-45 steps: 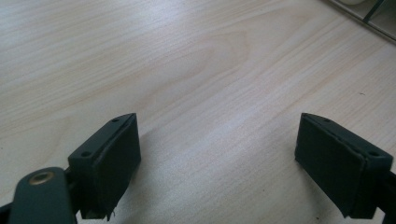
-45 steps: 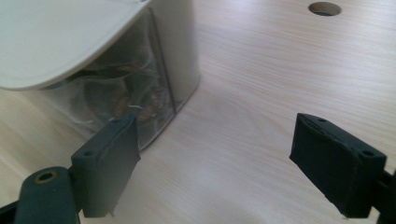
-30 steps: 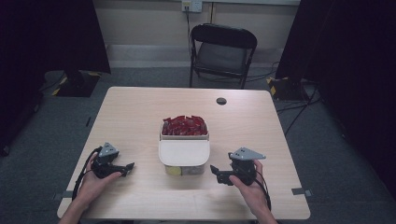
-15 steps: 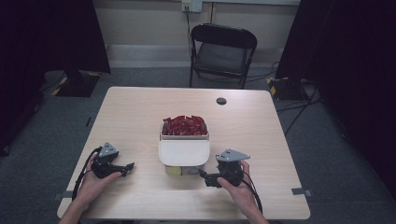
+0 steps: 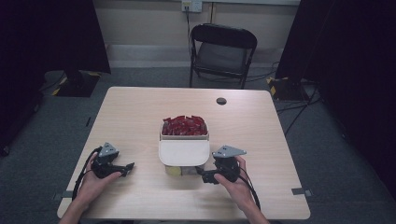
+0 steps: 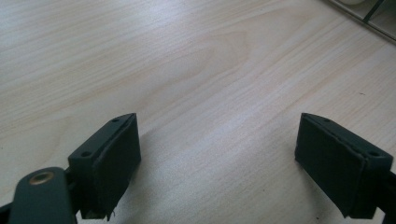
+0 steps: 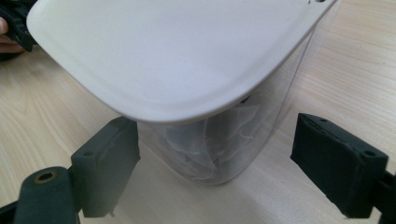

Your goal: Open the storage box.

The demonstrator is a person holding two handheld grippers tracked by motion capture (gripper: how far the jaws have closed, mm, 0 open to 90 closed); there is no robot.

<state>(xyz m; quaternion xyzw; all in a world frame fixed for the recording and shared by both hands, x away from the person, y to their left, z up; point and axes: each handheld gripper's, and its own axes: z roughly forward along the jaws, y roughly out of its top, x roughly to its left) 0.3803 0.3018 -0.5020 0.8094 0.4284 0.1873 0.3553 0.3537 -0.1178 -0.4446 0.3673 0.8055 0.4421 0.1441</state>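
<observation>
High view first: a pale wooden table (image 5: 140,116) with a person's forearms coming in over its near edge, a black gripper in each hand. Near the middle of the table, a little toward the near edge, stands a container (image 5: 184,154) with a white lid (image 5: 184,152) over its nearer part and a heap of red pieces (image 5: 184,126) showing behind the lid. The left gripper (image 5: 125,168) rests toward the near left corner, well apart from the container, its jaws spread wide over bare wood (image 6: 210,93). The right gripper (image 5: 201,174) sits just beside the container's near right side. From the right gripper view, its jaws stand wide apart on either side of the clear wall (image 7: 224,154), not touching it, the white lid overhanging above; pale crumpled contents show through the wall. A small dark round mark (image 5: 221,101) lies toward the far edge. Beyond the table stands a black folding chair (image 5: 223,51).
</observation>
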